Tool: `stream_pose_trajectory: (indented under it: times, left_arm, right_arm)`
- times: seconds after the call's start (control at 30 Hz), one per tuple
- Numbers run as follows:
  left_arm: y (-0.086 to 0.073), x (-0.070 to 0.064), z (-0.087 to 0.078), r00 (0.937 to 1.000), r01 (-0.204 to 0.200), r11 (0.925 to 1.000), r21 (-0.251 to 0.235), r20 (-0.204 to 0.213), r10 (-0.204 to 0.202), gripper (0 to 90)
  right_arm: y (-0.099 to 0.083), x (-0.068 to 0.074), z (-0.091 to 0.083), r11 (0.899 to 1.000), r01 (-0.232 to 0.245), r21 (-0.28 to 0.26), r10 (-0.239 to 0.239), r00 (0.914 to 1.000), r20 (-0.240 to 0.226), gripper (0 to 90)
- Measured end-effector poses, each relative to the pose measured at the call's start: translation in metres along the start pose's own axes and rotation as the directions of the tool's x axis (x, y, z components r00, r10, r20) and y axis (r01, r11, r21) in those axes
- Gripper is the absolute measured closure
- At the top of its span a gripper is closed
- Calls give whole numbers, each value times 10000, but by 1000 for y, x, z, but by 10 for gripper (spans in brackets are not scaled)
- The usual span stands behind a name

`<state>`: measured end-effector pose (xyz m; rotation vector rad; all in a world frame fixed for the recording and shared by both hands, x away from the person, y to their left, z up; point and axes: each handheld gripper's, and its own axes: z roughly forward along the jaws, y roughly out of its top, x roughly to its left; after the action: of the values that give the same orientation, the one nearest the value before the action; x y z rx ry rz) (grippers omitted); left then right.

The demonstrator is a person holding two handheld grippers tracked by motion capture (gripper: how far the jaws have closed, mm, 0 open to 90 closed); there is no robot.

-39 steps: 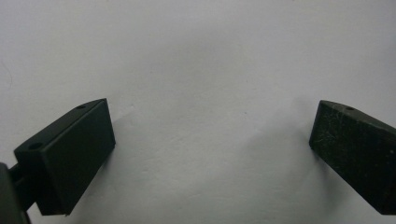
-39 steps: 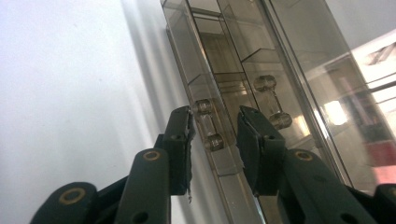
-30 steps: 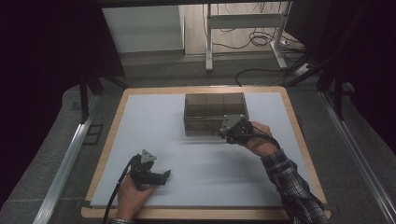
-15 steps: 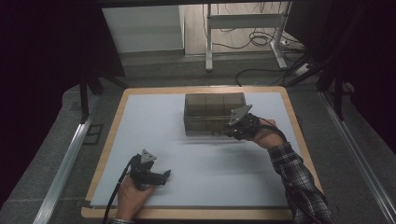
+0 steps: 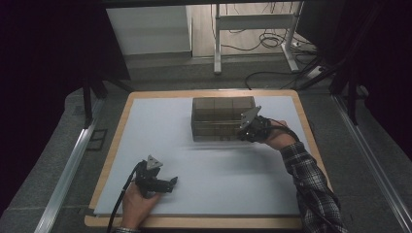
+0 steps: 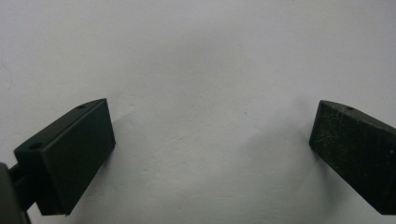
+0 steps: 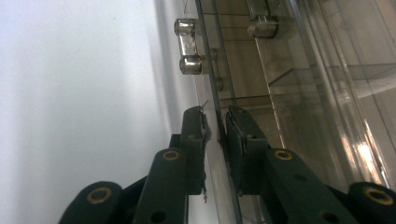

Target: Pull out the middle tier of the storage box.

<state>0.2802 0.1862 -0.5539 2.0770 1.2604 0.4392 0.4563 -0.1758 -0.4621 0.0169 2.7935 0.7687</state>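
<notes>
A clear, smoky plastic drawer box [image 5: 218,109] stands on the white table top [image 5: 218,170], toward the back middle. My right gripper [image 5: 245,131] is at the box's front right corner. In the right gripper view its jaws [image 7: 215,116] are shut on the thin clear front panel [image 7: 211,79], one jaw on each side. A clear bar handle [image 7: 188,45] sticks out of that panel farther along. My left gripper [image 5: 170,183] rests near the front left of the table, away from the box. It stands open [image 6: 212,119] over bare white surface, with nothing between its jaws.
The table has a wooden rim [image 5: 194,222]. Beyond it lie grey floor, metal rails [image 5: 73,160] on both sides, and a desk frame with cables [image 5: 252,43] at the back. A person's checked sleeve [image 5: 311,184] crosses the right front of the table.
My right gripper has shifted a little to the right and toward the back along the box's front. The left gripper has stayed where it was.
</notes>
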Motion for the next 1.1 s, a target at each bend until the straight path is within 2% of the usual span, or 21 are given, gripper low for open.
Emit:
stream_pose_trajectory:
  times: [0.1,0.2,0.4,0.5,0.7,1.0,1.03,1.1]
  left_arm:
    - [0,0,0,10000,-2,10000,2,0,2,0]
    - [0,0,0,10000,0,10000,-1,0,0,0]
    - [0,0,0,10000,2,10000,-1,2,-2,0]
    - [0,0,0,10000,0,10000,0,2,0,0]
    - [0,0,0,10000,2,10000,-2,1,-2,0]
    - [0,0,0,10000,-1,10000,4,1,1,0]
    - [0,0,0,10000,-2,10000,5,1,2,0]
    - [0,0,0,10000,-1,10000,5,1,1,0]
  right_arm:
    - [0,-2,0,10000,16,-39,-16,9999,-118,828]
    - [-1,-7,0,9999,-5,-113,-1,9987,-503,845]
    - [-2,-9,-1,9995,155,-293,-181,9957,-910,864]
    - [-1,-5,-4,9991,300,-311,-336,9921,-1208,867]
    - [-2,1,-5,9984,418,-391,-470,9882,-1455,869]
    - [-5,13,-9,9977,494,-469,-567,9838,-1701,872]
    - [-5,14,-10,9976,569,-403,-626,9855,-1578,872]
    - [-5,18,-10,9975,529,-475,-604,9830,-1733,873]
